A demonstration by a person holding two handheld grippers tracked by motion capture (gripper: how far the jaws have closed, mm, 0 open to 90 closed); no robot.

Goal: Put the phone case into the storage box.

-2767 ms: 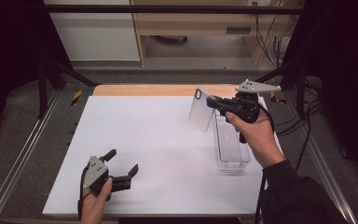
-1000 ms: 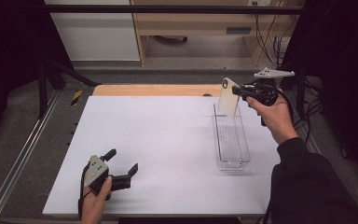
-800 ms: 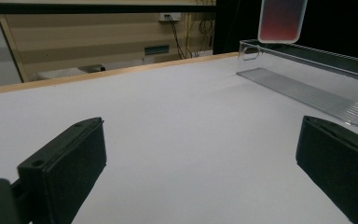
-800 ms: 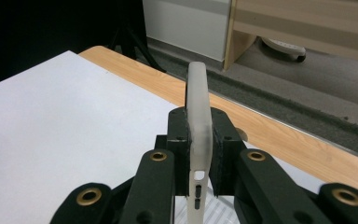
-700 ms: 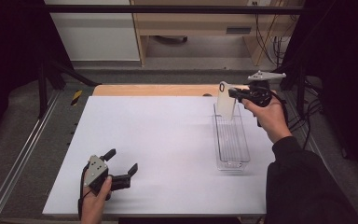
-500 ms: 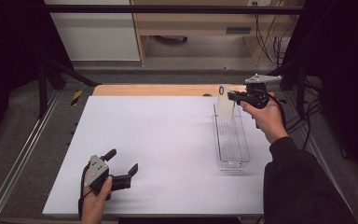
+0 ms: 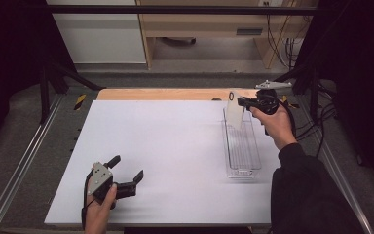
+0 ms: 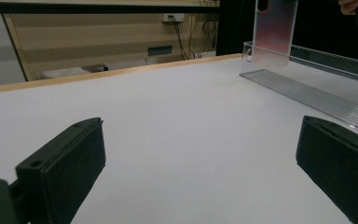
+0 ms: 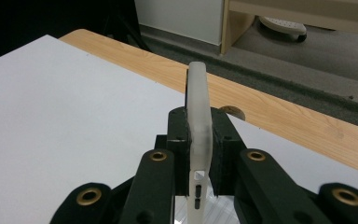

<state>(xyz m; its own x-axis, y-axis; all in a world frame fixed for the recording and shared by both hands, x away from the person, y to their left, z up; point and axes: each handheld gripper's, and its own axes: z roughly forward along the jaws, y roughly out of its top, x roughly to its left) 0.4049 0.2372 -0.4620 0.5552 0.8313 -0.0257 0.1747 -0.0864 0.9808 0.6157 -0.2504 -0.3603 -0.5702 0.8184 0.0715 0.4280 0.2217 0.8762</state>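
Closest to the person's edge of the table [image 7: 175, 141], the left gripper [image 7: 125, 176] sits low near the front left, held in a hand [image 7: 99, 208] that comes in from the bottom of the high view. Its jaws are spread wide apart with nothing between them, just bare white tabletop showing in the gap in the left gripper view. Moving back and over to the right side, there's a long clear plastic tray [image 7: 243, 148] lying on the white surface, running front to back, with its ribbed floor [image 8: 307, 95] showing pretty clearly in the left gripper view. At the far end of that tray, the right gripper [image 7: 243, 102] is clamped on a translucent phone case [image 7: 234, 113], gripping it near the top edge so it hangs upright with the camera cutout ring at the top. The lower end of the case dips down into the far end of the tray, but I can't tell if it's actually touching the floor. In the right gripper view the case [image 9: 198, 126] is edge-on, squeezed between the two black pads [image 9: 178, 140]. Beyond that is the wooden strip [image 7: 165, 93] along the back of the table, then grey carpet and a light wood cabinet [image 7: 209, 24] further off.
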